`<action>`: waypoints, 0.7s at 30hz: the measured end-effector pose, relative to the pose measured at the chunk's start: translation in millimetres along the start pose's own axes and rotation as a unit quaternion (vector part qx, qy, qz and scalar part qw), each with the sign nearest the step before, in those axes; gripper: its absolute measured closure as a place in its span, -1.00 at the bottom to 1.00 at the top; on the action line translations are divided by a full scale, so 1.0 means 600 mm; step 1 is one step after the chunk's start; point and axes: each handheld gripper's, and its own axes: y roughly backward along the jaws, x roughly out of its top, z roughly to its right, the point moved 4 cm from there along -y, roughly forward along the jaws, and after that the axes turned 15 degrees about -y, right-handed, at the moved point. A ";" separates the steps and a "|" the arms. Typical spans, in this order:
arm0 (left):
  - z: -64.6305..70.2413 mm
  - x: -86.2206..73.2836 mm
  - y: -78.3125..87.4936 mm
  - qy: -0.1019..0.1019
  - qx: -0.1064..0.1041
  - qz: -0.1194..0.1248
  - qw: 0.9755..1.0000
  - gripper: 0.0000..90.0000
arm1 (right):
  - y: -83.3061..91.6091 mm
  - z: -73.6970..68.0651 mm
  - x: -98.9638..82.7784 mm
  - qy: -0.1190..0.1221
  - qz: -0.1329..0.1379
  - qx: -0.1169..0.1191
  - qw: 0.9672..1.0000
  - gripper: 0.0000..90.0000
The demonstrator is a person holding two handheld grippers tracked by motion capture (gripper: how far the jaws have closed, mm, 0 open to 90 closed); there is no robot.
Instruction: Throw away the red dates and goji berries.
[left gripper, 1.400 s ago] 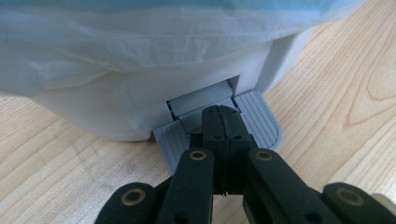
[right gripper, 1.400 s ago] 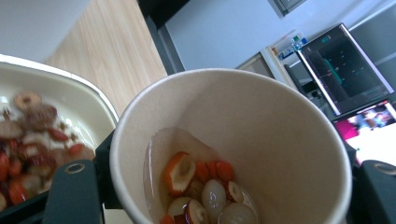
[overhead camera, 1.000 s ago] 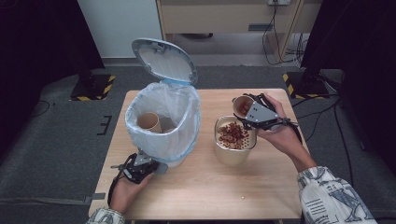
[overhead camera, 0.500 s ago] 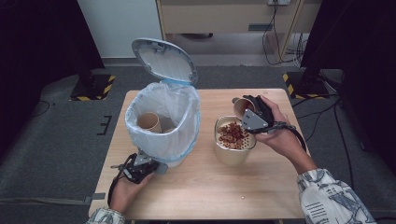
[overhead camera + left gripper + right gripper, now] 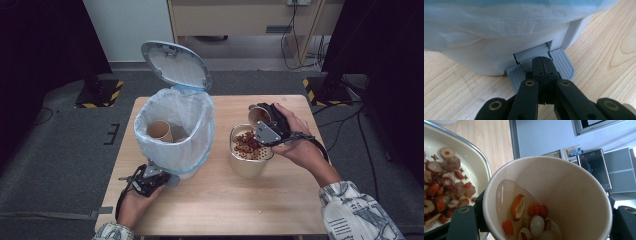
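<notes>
While you keep the white pedal bin with its pale blue liner bag (image 5: 175, 132) propped open, its grey ribbed foot pedal (image 5: 564, 63) stays down under your left gripper (image 5: 543, 65), whose jaws are pressed together on it; slip off that ribbed edge and the lid will drop. Beside the bin, the cream pot with its metal strainer of dried red fruit (image 5: 248, 150) stands under the tilted tan paper cup (image 5: 549, 197), which your right gripper (image 5: 267, 125) clamps by the wall. Liquid and fruit pieces (image 5: 524, 212) pool near the lip, apparently; tip too quickly and they may splash onto the wooden table (image 5: 280, 200).
</notes>
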 end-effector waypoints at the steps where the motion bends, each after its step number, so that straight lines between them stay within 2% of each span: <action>1: 0.000 0.000 0.000 0.000 0.000 0.000 1.000 1.00 | -0.001 0.001 0.000 0.009 -0.003 0.000 1.000 -0.40; 11: 0.000 0.000 0.000 0.000 0.000 0.000 1.000 1.00 | 0.002 0.002 0.005 0.021 -0.007 -0.002 1.000 -0.40; 21: 0.000 0.000 0.000 0.000 0.000 0.000 1.000 1.00 | 0.000 -0.001 0.004 0.022 -0.010 0.003 1.000 -0.40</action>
